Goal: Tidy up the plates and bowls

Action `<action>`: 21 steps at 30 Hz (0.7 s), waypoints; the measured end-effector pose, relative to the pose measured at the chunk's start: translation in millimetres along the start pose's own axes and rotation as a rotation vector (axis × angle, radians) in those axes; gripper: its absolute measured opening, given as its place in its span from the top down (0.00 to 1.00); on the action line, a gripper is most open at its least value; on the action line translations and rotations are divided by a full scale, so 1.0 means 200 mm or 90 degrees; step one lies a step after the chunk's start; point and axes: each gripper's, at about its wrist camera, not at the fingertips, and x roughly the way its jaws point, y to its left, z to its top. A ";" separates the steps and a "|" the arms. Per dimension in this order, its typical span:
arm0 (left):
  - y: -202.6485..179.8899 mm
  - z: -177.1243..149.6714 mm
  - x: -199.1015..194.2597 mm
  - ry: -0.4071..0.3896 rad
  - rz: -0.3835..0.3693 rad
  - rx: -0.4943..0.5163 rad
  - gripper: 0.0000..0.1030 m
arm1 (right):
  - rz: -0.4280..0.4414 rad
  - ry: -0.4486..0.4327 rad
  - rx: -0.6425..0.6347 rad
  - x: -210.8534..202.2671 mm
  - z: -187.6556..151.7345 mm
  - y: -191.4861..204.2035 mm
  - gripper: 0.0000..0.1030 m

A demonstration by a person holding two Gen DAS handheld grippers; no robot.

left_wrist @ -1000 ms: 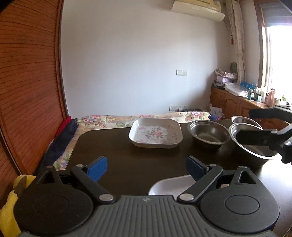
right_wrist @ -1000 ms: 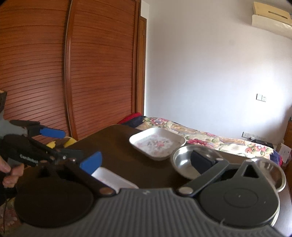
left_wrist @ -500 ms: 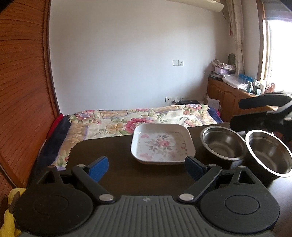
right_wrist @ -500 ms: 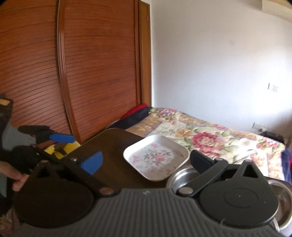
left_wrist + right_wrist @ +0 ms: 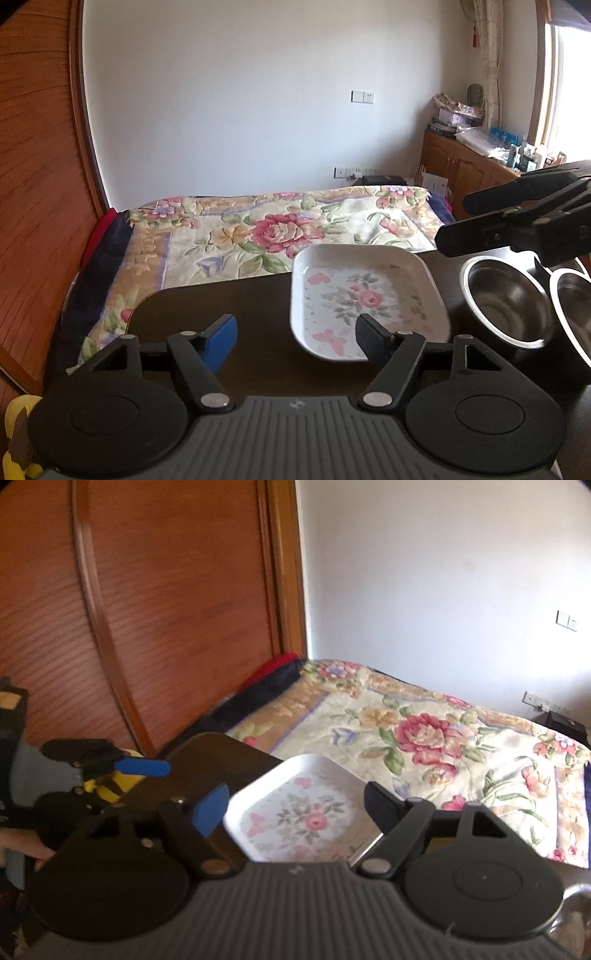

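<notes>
A white square plate with a flower print lies on the dark table, near its far edge. It also shows in the right wrist view. Two steel bowls stand right of the plate. My left gripper is open and empty, above the table just before the plate's near edge. My right gripper is open and empty, held over the plate's near side. It shows from the left wrist view above the bowls. The left gripper shows at the left of the right wrist view.
A bed with a floral quilt lies right behind the table. A wooden slatted wardrobe stands at the left. A wooden cabinet with clutter stands under the window at the right.
Both grippers have moved forward toward the floral plate, which now looks larger and closer. The white dish seen near the left gripper one second ago is out of view.
</notes>
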 end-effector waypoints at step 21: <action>0.12 -0.04 0.35 0.051 -0.033 -0.048 0.31 | -0.047 0.126 0.061 0.47 0.01 -0.24 0.22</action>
